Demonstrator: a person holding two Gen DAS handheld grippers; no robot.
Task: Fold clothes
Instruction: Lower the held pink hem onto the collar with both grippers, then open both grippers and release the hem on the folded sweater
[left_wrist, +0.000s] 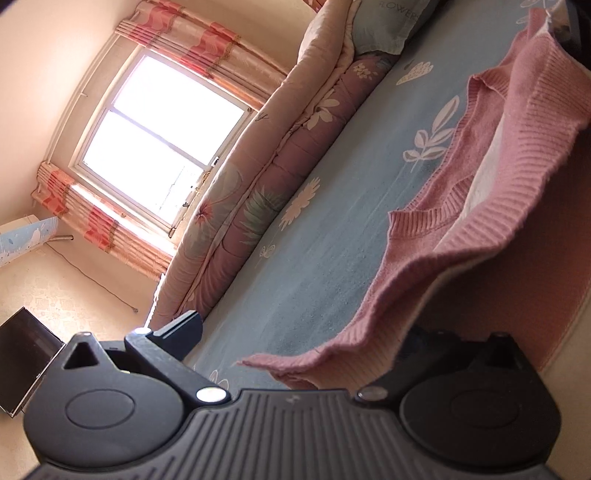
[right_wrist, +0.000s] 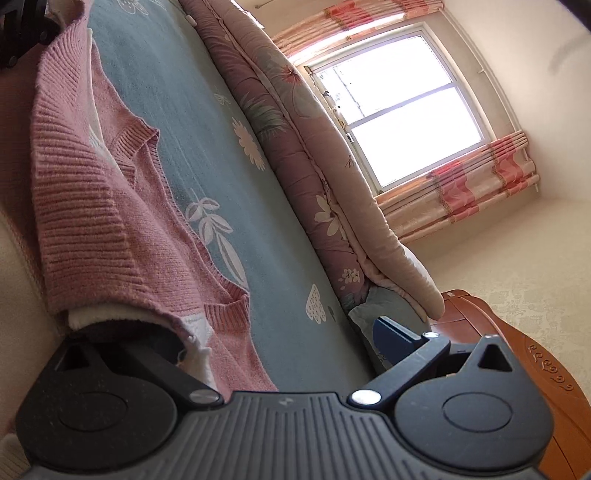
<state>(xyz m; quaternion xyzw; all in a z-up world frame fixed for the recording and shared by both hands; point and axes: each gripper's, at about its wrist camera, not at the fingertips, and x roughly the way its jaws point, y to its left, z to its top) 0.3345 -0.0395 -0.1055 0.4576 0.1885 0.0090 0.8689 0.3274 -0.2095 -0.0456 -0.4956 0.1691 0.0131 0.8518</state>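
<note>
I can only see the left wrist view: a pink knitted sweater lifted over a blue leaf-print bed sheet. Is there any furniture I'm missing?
Observer: Yes. The right wrist view shows a carved orange-brown wooden headboard at the bed's end.
Operator: What is the other gripper doing?
Observer: The right gripper is open. One finger is bare, and the other is hidden under the pink knitted sweater.

The pink sweater (left_wrist: 524, 122) is fuzzy ribbed knit (white lining), the bedsheet (left_wrist: 332, 236) matt cloth, the headboard (right_wrist: 546, 354) glossy wood.
</note>
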